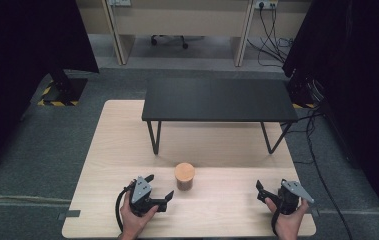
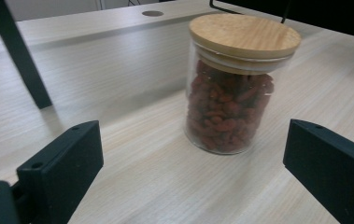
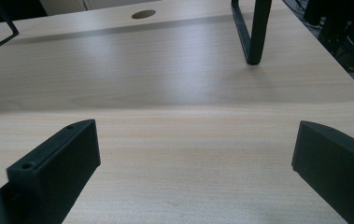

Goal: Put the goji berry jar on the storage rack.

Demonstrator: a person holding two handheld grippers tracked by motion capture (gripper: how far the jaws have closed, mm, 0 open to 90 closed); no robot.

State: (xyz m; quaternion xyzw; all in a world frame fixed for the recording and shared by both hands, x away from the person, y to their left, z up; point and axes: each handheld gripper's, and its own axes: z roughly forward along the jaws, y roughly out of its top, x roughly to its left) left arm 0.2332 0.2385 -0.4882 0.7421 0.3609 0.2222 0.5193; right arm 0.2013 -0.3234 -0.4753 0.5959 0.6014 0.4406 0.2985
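Nearest the camera, at the near edge of the worktop, two hands hold the grippers. The left gripper sits toward the near left corner, its fingers spread wide with nothing between them. The right gripper sits toward the near right corner, its fingers also wide apart and holding nothing, with bare wood ahead of them.

The near half of the worktop is mostly open, with free room between the two grippers and along both side edges.

A black metal-legged shelf stands across the far half; its thin legs come down near the middle of the worktop, leaving a low gap beneath it.

The glass jar stands upright just right of the left gripper, near the middle of the near half and apart from the fingers. A round wooden lid closes it, and it is filled nearly to the top with small reddish-brown dried pieces.
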